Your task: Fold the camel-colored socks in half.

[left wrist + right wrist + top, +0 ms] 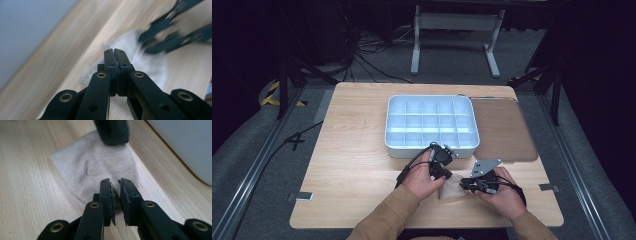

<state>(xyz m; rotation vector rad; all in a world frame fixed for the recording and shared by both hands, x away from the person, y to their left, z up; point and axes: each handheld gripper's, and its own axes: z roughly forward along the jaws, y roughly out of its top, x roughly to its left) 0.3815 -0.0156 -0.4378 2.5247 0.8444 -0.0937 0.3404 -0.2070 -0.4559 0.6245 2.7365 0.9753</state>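
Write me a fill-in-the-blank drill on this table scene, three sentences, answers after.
1. Both claws work on a small beige cloth lying on the ____ table.
2. The left claw has its jaws pressed ____.
3. The white compartment tray holds ____, and the right claw shows a narrow gap between its jaws.

Answers: wooden; shut; nothing

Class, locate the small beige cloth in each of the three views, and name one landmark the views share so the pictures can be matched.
High view: the beige cloth lies near the table's front edge, between the two grippers.
Left gripper view: centre, blurred, just beyond the shut jaws.
Right gripper view: upper centre, spread flat on the wood ahead of the jaws.
Shared landmark: the white compartment tray, upper left in the left gripper view, upper right in the right gripper view.
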